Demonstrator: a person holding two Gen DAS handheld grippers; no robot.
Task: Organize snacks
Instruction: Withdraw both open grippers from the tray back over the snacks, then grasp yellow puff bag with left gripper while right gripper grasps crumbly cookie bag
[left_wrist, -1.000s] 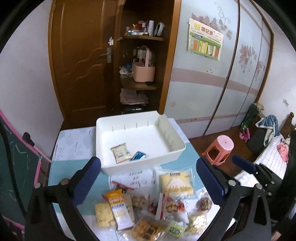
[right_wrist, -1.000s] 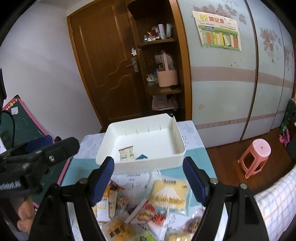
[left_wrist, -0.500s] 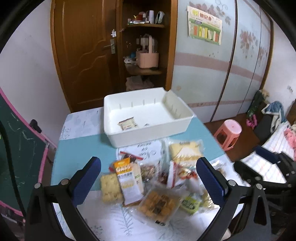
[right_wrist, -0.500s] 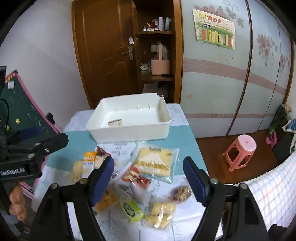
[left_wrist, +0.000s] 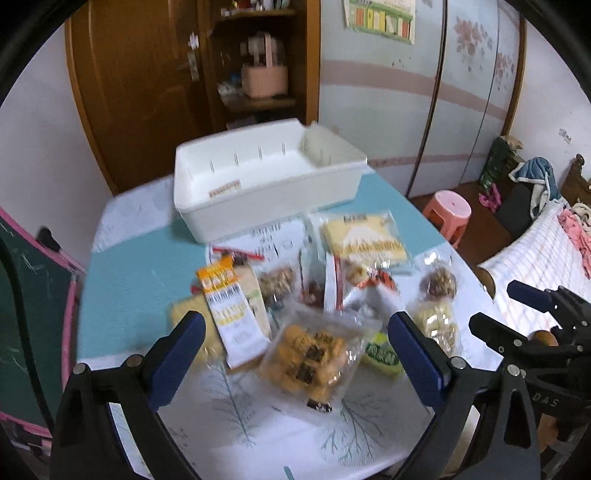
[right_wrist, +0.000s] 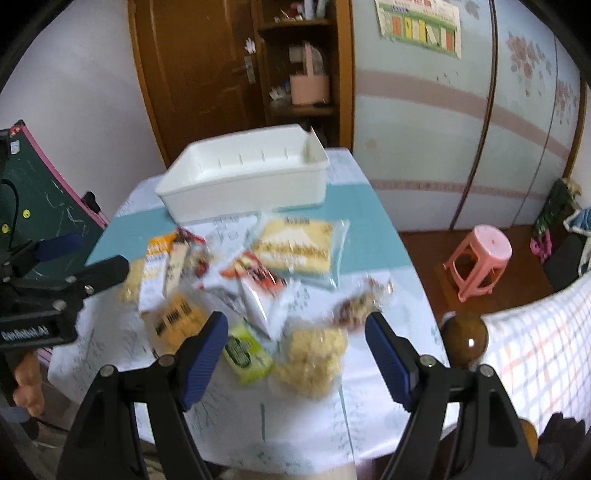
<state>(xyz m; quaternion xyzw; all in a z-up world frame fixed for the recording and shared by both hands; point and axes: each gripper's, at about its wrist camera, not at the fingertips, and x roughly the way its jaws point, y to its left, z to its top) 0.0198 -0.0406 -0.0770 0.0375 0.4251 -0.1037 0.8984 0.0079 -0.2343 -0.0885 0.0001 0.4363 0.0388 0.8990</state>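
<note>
White plastic forms the rectangular bin (left_wrist: 266, 184) at the far end of the table (left_wrist: 122, 266), which wears a teal and white cloth. Seen from the left wrist, one small snack packet (left_wrist: 224, 188) lies inside the bin against its near wall. In front of the bin the loose snacks are heaped together: a large clear bag of pale yellow cake with a mountain print (left_wrist: 360, 236), an orange and white oat bar wrapper (left_wrist: 232, 310), a clear bag of golden biscuits (left_wrist: 310, 354) nearest the camera, a small green packet (left_wrist: 382, 354) just beside it, and a round nut cluster in clear wrap (left_wrist: 437, 282) to the right. The left gripper (left_wrist: 295, 328) hangs above the near edge of the heap, blue pads spread wide, grasping nothing. The right gripper (left_wrist: 517, 306) shows at the right edge of this view, also released.

From the right wrist, the white bin (right_wrist: 243, 184) sits beyond the same heap, where the cake bag (right_wrist: 295, 247), a red and white packet (right_wrist: 258, 284), the green packet (right_wrist: 243, 350) and a clear bag of pale yellow puffs (right_wrist: 314, 354) show, blurred. The right gripper (right_wrist: 295, 328) is above the green packet and puffs, fingers apart and empty. A pink plastic stool (right_wrist: 480, 258) stands on the floor to the right.
</note>
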